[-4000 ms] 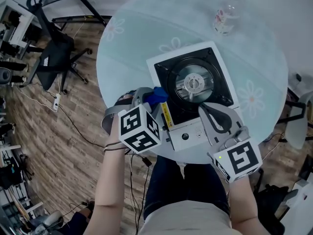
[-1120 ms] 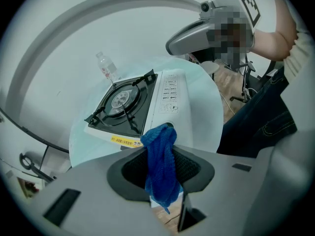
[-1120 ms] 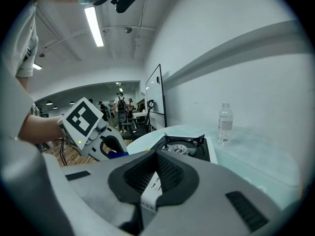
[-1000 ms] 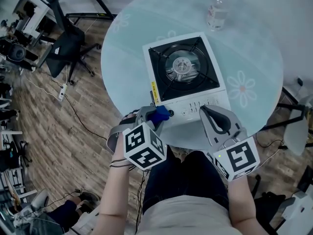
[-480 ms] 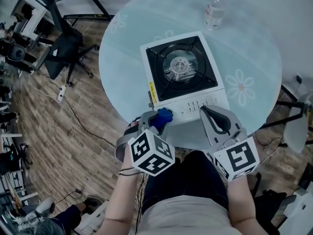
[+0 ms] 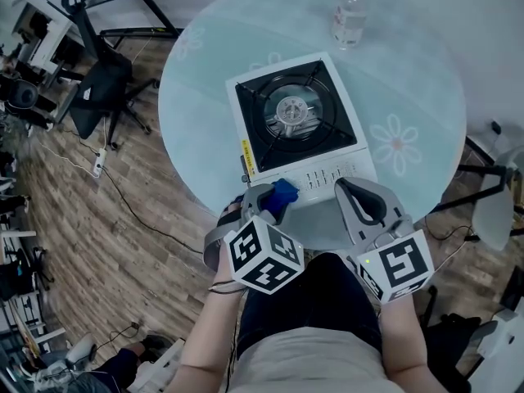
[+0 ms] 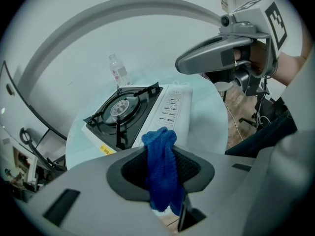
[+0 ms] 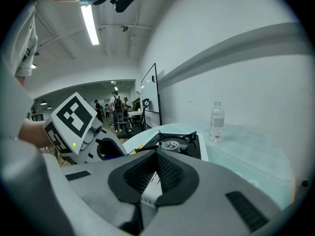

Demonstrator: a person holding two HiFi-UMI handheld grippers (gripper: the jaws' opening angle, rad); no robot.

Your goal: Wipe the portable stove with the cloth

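The portable stove, white with a black burner top, stands on the round glass table. My left gripper is shut on a blue cloth at the stove's front left corner, beside the control panel. In the left gripper view the cloth hangs out between the shut jaws of the left gripper, with the stove just beyond. My right gripper is shut on nothing at the stove's front right corner. The right gripper looks across the stove.
A clear water bottle stands at the table's far side, behind the stove. The table's near edge lies right under both grippers. A black office chair and cables stand on the wood floor to the left.
My left gripper has carried the blue cloth from the stove's left edge round to its front left corner and a little to the right. The right gripper has kept its place.
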